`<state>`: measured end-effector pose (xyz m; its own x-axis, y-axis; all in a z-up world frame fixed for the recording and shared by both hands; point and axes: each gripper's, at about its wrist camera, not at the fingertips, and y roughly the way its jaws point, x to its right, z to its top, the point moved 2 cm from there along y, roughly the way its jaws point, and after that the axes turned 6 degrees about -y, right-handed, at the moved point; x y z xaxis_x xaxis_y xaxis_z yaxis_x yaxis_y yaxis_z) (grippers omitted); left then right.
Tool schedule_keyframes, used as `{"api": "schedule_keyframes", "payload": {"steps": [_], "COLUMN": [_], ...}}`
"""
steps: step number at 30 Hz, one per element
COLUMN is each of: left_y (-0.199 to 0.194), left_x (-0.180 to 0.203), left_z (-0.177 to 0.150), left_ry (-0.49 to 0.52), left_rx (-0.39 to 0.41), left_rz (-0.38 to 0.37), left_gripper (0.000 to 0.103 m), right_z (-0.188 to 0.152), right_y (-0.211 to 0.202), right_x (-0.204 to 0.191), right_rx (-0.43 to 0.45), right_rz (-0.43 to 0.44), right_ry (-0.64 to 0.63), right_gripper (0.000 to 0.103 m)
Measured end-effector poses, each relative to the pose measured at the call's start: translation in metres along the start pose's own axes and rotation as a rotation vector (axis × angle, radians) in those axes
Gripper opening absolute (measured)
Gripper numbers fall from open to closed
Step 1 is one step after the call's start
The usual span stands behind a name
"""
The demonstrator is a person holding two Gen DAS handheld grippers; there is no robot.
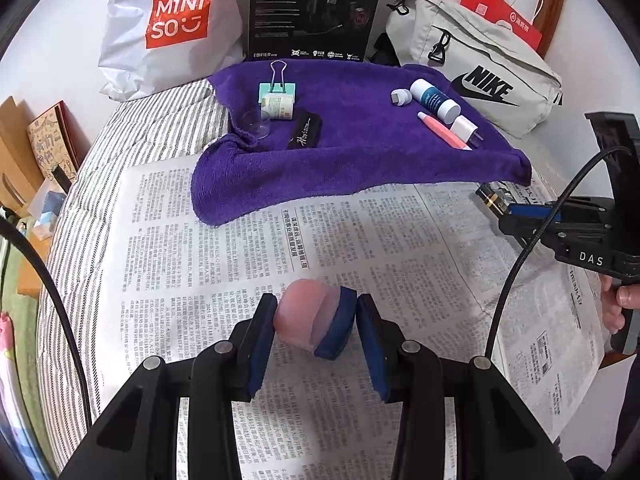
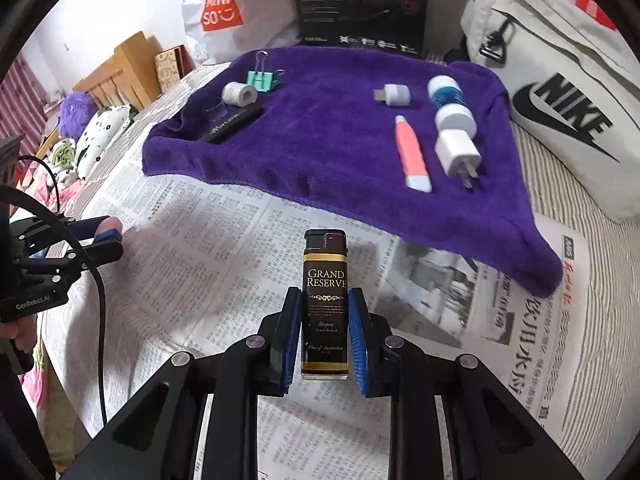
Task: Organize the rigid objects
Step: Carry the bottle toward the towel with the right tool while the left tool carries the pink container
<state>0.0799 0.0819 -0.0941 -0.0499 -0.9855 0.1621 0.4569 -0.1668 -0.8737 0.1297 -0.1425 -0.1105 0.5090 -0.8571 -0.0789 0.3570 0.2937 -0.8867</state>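
Observation:
My left gripper [image 1: 316, 320] is shut on a pink and blue eraser-like block [image 1: 310, 316] above the newspaper [image 1: 240, 240]; it also shows in the right wrist view [image 2: 108, 236]. My right gripper [image 2: 324, 336] is shut on a brown "Grand Reserve" lighter [image 2: 325, 304], held upright over the newspaper; the lighter's end shows in the left wrist view [image 1: 494, 200]. On the purple towel [image 2: 320, 132] lie a binder clip [image 2: 262, 79], tape roll [image 2: 239, 94], black bar [image 2: 232, 124], clear cup [image 1: 256, 122], small white adapter [image 2: 394, 95], blue-white bottle [image 2: 450, 98], pink tube [image 2: 412, 152] and white charger plug [image 2: 458, 152].
A Miniso bag [image 1: 172, 28], a black Edifier box [image 1: 316, 8] and a grey Nike bag [image 1: 480, 64] stand behind the towel. Red packets [image 1: 500, 16] lie at the back right. The striped bedsheet [image 1: 80, 220] runs to the left edge, with books [image 1: 48, 140] beyond.

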Motion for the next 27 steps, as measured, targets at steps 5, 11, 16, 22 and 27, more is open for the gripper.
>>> {"api": "schedule_keyframes", "payload": {"steps": [5, 11, 16, 22, 27], "left_y": [-0.006, -0.011, -0.013, -0.015, -0.014], "left_x": [0.006, 0.013, 0.015, 0.015, 0.012], "left_z": [0.005, 0.015, 0.023, 0.037, 0.051], "left_ry": [0.007, 0.034, 0.043, 0.05, 0.05], "left_rx": [0.011, 0.021, 0.034, 0.046, 0.052], "left_rz": [-0.023, -0.022, -0.031, -0.036, -0.039], "left_gripper": [0.039, 0.039, 0.039, 0.039, 0.039], "right_z": [-0.004, -0.001, 0.005, 0.02, 0.043], "right_y": [-0.004, -0.008, -0.008, -0.012, -0.017], "right_x": [0.004, 0.007, 0.01, 0.012, 0.018], "right_rx": [-0.002, 0.018, 0.015, 0.028, 0.054], "right_rz": [0.003, 0.008, -0.001, -0.004, -0.005], "right_ry": [0.008, 0.015, 0.013, 0.005, -0.004], "right_gripper": [0.023, 0.023, 0.023, 0.023, 0.023]}}
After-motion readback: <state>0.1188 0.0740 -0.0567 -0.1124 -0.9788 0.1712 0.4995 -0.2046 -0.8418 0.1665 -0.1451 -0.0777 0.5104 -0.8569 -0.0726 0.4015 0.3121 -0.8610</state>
